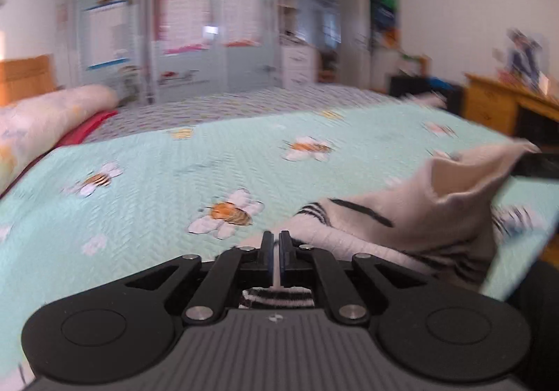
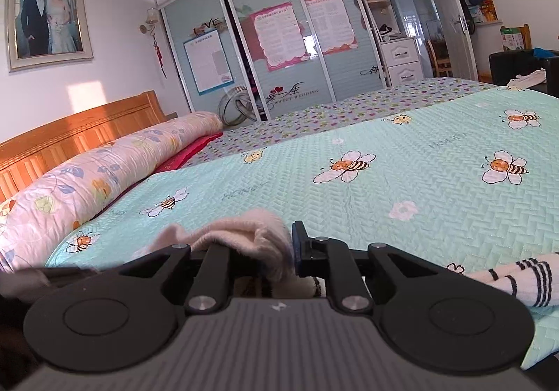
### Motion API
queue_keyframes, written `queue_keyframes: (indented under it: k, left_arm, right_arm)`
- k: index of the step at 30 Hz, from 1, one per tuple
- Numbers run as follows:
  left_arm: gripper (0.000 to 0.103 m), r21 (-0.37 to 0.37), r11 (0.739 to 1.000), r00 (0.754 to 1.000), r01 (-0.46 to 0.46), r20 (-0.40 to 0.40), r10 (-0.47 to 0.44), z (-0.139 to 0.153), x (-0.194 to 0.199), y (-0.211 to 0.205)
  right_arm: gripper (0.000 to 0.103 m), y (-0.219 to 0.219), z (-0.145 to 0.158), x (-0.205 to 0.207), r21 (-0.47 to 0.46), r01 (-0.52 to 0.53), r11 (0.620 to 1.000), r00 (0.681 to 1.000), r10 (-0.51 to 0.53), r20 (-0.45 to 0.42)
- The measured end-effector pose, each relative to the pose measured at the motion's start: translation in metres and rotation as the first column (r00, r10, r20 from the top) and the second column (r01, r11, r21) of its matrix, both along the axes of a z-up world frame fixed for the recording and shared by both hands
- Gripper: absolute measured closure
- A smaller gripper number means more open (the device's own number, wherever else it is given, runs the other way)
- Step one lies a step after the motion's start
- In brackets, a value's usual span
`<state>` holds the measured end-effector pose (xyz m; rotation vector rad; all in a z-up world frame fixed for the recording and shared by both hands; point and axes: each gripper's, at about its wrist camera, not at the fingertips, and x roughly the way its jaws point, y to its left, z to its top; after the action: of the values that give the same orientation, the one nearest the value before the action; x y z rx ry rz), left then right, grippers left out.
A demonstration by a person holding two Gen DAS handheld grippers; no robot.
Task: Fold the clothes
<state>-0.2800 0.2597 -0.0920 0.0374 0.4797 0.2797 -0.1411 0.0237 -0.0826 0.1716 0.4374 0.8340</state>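
The left tongs stand with the jaws drawn nearly together, pinching a striped edge of the garment; a strip of black-and-white cloth shows between the jaws close to the tool body. The garment is cream-white with black stripes and lies at the near edge of the bed, over the mint bee-print quilt. From the left tongs it runs toward 2 o'clock, where a pale section is lifted off the quilt into a raised peak. The left wrist view is motion-blurred, so fine detail of the cloth cannot be told. The right tongs are closed on a bunched fold of the same pale fabric; the cloth fills the gap and hides the left finger, while the right finger presses against it. A striped cuff lies flat on the quilt at 3 o'clock from the right tongs, apart from them. Beyond the quilt, at 10 o'clock in the right wrist view, a rolled floral duvet rests against the wooden headboard. A wardrobe with sliding glass doors stands at 12 o'clock.
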Motion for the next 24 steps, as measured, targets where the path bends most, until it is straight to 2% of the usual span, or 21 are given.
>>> queue_keyframes:
  k: [1,2,3,4,5,6,9,13,14,15,16,19,21,23,24]
  left_arm:
    - [0.096,0.045,0.999,1.0,0.01,-0.003,-0.01,0.0,-0.003,-0.006]
    - [0.09,0.078,0.997,1.0,0.012,-0.008,-0.012,-0.002,-0.005,-0.01]
    - [0.073,0.099,0.995,1.0,0.022,-0.024,-0.02,-0.005,-0.004,-0.013]
    - [0.062,0.118,0.992,0.998,0.044,-0.047,-0.039,-0.011,-0.001,-0.015]
    - [0.044,0.136,0.988,0.996,0.067,-0.071,-0.058,-0.017,0.002,-0.017]
    - [0.043,0.154,0.984,0.993,0.09,-0.095,-0.076,-0.023,0.005,-0.019]
    - [0.043,0.235,0.961,0.98,0.145,-0.169,-0.106,-0.041,0.025,-0.025]
    - [0.042,0.344,0.913,0.955,0.22,-0.269,-0.128,-0.065,0.056,-0.032]
    - [0.047,0.353,0.907,0.95,0.23,-0.284,-0.13,-0.068,0.063,-0.032]
    - [0.071,0.338,0.914,0.95,0.226,-0.283,-0.13,-0.068,0.068,-0.029]
    - [0.084,0.314,0.925,0.952,0.212,-0.278,-0.124,-0.065,0.072,-0.025]
    - [0.087,0.246,0.962,0.981,0.115,-0.182,-0.071,-0.038,0.068,-0.009]
    - [0.088,0.211,0.977,0.997,0.042,-0.07,-0.028,-0.006,0.051,0.004]
    - [0.089,0.153,0.988,0.998,-0.032,0.063,0.022,0.034,0.027,0.019]
    - [0.09,0.125,0.99,0.99,-0.07,0.13,0.054,0.054,0.013,0.026]
  right_arm:
    - [0.086,0.001,-0.001,0.0,0.001,0.002,1.0,1.0,-0.002,-0.003]
    - [0.086,0.002,-0.001,0.0,-0.001,0.001,1.0,1.0,-0.001,-0.004]
    - [0.086,0.004,-0.002,0.0,-0.003,-0.001,1.0,1.0,0.001,-0.005]
    - [0.086,0.005,-0.002,0.0,-0.005,-0.003,1.0,1.0,0.003,-0.007]
    - [0.086,0.006,-0.003,-0.001,-0.006,-0.006,1.0,1.0,0.006,-0.008]
    - [0.086,0.007,-0.003,-0.001,-0.006,-0.009,1.0,1.0,0.009,-0.01]
    - [0.086,0.009,-0.002,-0.003,-0.014,-0.015,1.0,1.0,0.015,-0.007]
    - [0.086,0.009,-0.001,-0.004,-0.014,-0.012,1.0,1.0,0.012,-0.007]
    - [0.086,0.009,0.0,-0.004,-0.012,-0.011,1.0,1.0,0.011,-0.009]
    - [0.086,0.009,0.001,-0.004,-0.012,-0.012,1.0,1.0,0.011,-0.008]
    - [0.086,0.008,0.001,-0.005,-0.012,-0.012,1.0,1.0,0.012,-0.007]
    - [0.086,0.006,0.004,-0.005,-0.012,-0.006,1.0,1.0,0.006,0.0]
    - [0.086,0.005,0.006,-0.003,-0.008,0.0,1.0,1.0,0.0,0.002]
    - [0.086,0.006,0.01,0.001,0.001,-0.001,1.0,1.0,0.001,-0.001]
    - [0.086,0.008,0.012,0.003,0.009,-0.007,1.0,1.0,0.007,-0.002]
